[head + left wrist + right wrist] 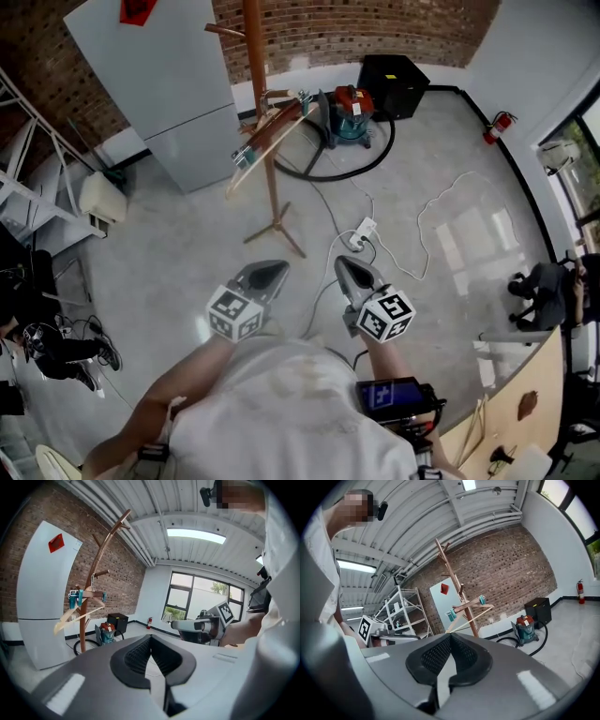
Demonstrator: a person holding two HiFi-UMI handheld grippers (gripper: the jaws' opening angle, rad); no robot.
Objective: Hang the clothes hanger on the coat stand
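Head view only: the coat stand [255, 75] has splayed feet on a grey concrete floor [178, 253], with a white power strip [364, 230] and cables near them. Both grippers sit low in front of the person, well apart from the stand.

Left gripper view only: the hanger [267, 141] has a thin metal hook over a peg; big windows [187, 597] behind. Right gripper view only: metal shelving [401, 611] left of the stand.

Stand: slim brown wood pole, short pegs.

Hanger: pale wood, bowed bar, teal clips, hanging about mid-height on the stand. Its long axis is tilted, running lower-left to upper-right in the head view; in the left gripper view the left end dips.

Left gripper [272, 267]: jaws pressed together, nothing between. Right gripper [345, 265]: same, ribbed black pads meeting at the tips, empty.
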